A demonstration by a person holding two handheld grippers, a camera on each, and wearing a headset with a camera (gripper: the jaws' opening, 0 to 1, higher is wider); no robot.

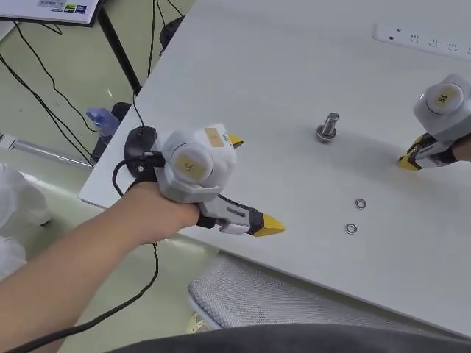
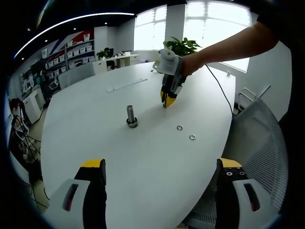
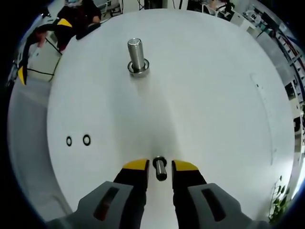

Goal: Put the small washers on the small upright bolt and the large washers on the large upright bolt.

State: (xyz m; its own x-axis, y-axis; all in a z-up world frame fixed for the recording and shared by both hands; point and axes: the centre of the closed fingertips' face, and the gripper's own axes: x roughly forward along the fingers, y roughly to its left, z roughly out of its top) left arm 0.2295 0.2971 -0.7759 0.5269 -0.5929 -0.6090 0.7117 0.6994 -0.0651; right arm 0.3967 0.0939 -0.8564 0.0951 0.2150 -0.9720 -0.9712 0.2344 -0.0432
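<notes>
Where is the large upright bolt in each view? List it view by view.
Head view: large bolt right of centre, upper half.
Left gripper view: large bolt left of centre, mid-height.
Right gripper view: large bolt near the top, left of centre.
Shared landmark: two loose washers lying side by side.

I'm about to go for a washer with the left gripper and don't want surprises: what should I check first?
1. Left gripper open and empty: ok.
2. Two small washers loose on the table, apart: ok.
3. Large bolt upright: ok.
4. Small bolt between the right gripper's jaws, clamped or not: cannot tell.
5. Ring at the large bolt's base a washer: cannot tell.
</notes>
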